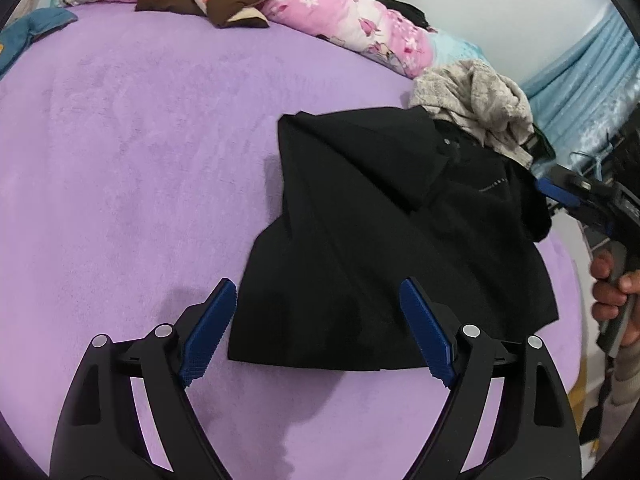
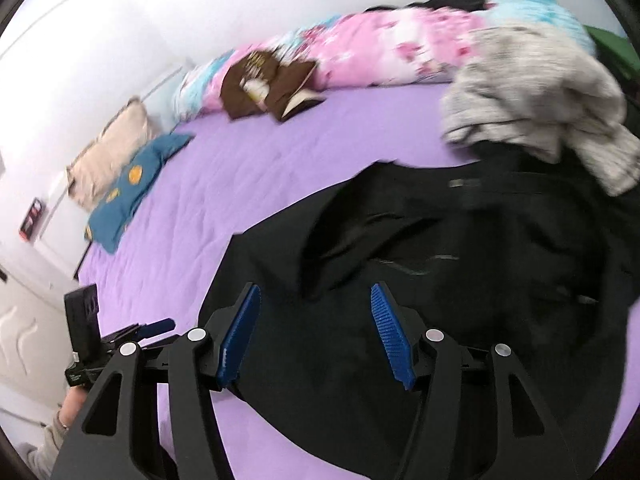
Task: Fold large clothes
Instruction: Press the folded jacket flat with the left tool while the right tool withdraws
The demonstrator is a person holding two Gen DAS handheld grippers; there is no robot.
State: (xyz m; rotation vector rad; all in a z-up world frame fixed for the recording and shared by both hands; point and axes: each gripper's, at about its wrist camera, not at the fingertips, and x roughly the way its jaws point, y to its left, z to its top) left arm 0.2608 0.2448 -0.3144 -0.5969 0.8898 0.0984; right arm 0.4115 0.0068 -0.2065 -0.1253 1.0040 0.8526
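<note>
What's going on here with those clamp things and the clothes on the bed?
A person is holding a two-fingered clamp tool in each hand to fold clothes on a purple bed. A black garment lies partly folded on it, its far end tucked under a crumpled grey garment. Both the left gripper and the right gripper hover over the black garment's near part with jaws open, holding nothing. Pillows and a pink floral quilt sit along the far side.
</note>
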